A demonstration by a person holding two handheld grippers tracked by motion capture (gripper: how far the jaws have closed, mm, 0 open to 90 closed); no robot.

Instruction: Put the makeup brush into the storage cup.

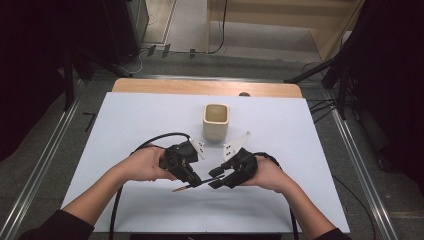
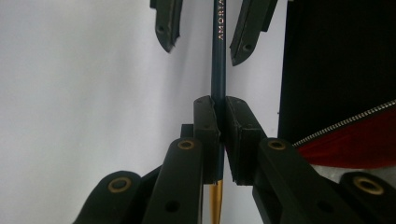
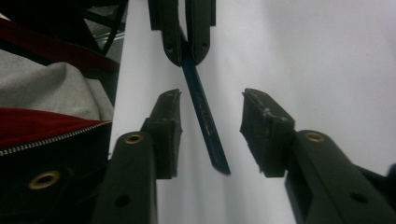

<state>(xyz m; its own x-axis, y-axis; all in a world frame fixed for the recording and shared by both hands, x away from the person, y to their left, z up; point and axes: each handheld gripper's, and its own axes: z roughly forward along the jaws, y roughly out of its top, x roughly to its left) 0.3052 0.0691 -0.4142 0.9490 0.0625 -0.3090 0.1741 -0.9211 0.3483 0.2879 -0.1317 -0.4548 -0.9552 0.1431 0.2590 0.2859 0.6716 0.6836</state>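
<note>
A dark blue pencil (image 1: 199, 183) with gold lettering hangs just above the white mat (image 1: 150, 115), near the table's front middle. My left gripper (image 1: 193, 179) is shut on it. In the left gripper view the pads (image 2: 208, 135) clamp the shaft of the pencil (image 2: 218, 60), and a gold end shows below the jaws. My right gripper (image 1: 216, 180) faces the left one, tip to tip. In the right gripper view its jaws stand apart on either side of the free end of the pencil (image 3: 204, 119), with gaps on both sides, so my right gripper (image 3: 212, 100) is open.
A beige square cup (image 1: 216, 121) stands upright at the mat's middle, just behind both grippers. Black cables trail from the grippers toward the front edge. A red zipped garment (image 3: 42, 126) lies close beside the right gripper. Dark stands flank the table.
</note>
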